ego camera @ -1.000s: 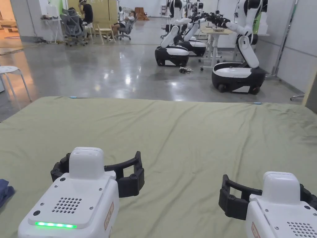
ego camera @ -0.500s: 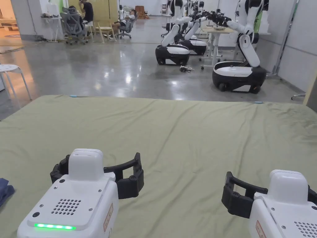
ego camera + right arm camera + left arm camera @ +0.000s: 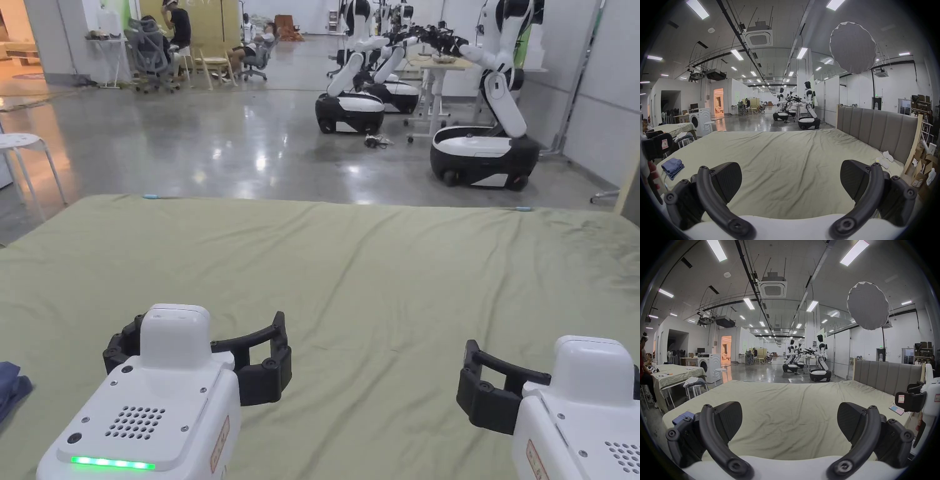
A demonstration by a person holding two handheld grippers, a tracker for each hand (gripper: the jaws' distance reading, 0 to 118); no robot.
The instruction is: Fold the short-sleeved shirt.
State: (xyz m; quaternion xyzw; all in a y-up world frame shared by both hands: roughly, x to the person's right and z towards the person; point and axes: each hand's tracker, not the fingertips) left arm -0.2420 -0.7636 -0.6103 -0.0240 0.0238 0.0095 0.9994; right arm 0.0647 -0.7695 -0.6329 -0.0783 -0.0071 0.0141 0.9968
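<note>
From the head view, the left claw point(image 3: 206, 350) and the right claw point(image 3: 556, 390) hover low over the near part of the bed point(image 3: 375, 262), both pointing away from the person across its olive sheet. The blue garment point(image 3: 11, 384), folded or bunched, peeks in at the far left edge, resting on the sheet. I take it to be the shirt, though too little of it is visible to make out sleeves. It lies to the left of the left claw, so the left hand is plainly the nearer one; the right claw is well apart from it, with the left claw between. Beyond the bed are a white stool point(image 3: 22, 147) and a wheeled robot point(image 3: 481, 153) on the floor.

In the left gripper view, the left claw point(image 3: 789, 423) has its jaws wide apart with nothing between them, only bare sheet ahead. A corner of the blue garment point(image 3: 683, 416) shows just behind the left-hand jaw, near the bed's left edge. The right claw point(image 3: 910, 400) sits at the right margin, beside a phone point(image 3: 896, 409) lying on the sheet.

In the right gripper view, the right claw point(image 3: 791, 181) is likewise spread and empty. The blue garment point(image 3: 673, 167) reads clearly here as a stacked bundle at the bed's left corner, its long axis running roughly away from the person. White socks point(image 3: 885, 158) lie by the headboard point(image 3: 875, 128), well away from any likely path. Nothing blocks a leftward reach.
</note>
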